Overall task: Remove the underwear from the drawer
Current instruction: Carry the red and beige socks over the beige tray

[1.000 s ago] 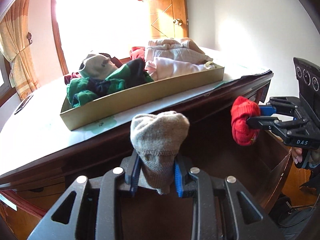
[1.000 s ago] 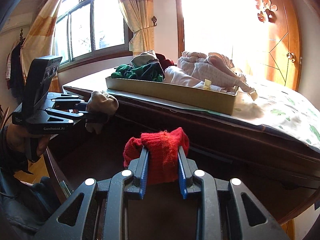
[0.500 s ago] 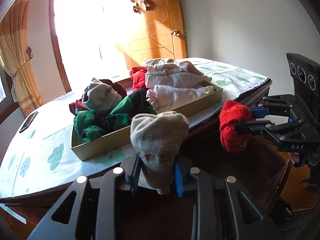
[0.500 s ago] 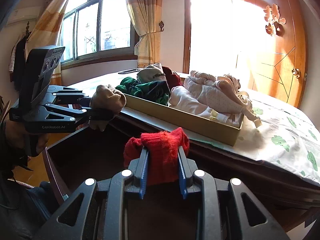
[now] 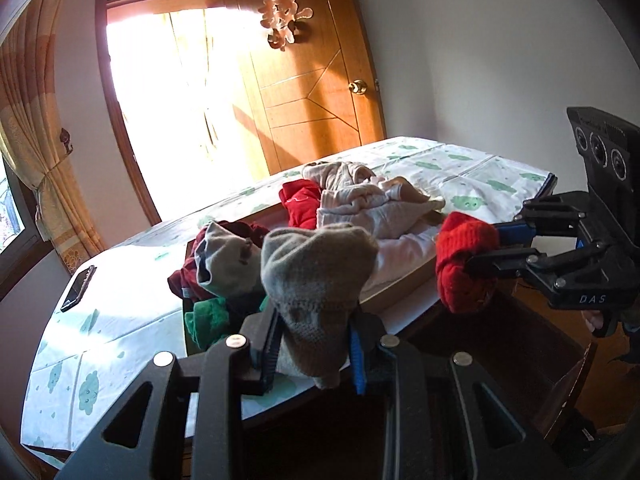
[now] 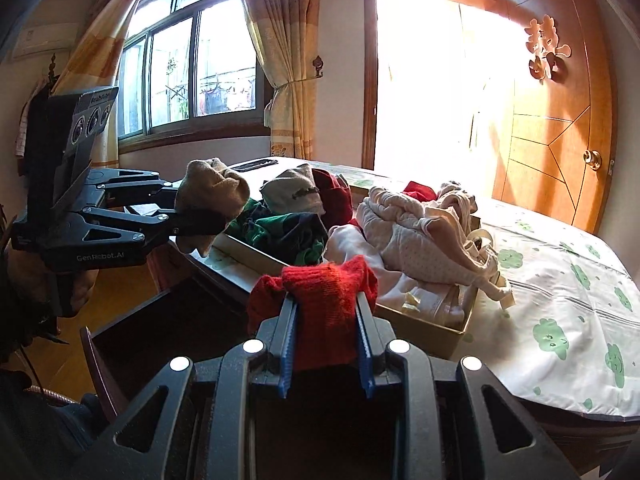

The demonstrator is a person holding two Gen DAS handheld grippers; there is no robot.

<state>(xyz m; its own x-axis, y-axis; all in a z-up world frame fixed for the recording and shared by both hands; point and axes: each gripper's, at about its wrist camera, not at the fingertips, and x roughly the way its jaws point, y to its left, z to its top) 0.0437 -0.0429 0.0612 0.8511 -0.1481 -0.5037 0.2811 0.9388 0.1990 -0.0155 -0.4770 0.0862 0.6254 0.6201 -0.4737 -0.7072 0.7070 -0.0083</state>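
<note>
1. Left gripper (image 5: 316, 354) is clamped on the grey-brown bundle (image 5: 318, 276).
2. Right gripper (image 6: 326, 340) is clamped on the red bundle (image 6: 320, 284).
3. Both bundles hang above the open drawer (image 6: 132, 320); the cardboard tray (image 6: 428, 322) lies straight ahead, nearer the right.

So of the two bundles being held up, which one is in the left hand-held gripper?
The grey-beige knitted bundle, clamped in the left hand-held gripper. The bright red knitted bundle sits in the right hand-held gripper.

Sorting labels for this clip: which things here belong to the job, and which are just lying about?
Job: grey-brown bundle in left tongs; red bundle in right tongs; open drawer; clothes tray.

Lying about: phone, curtain, door.
</note>
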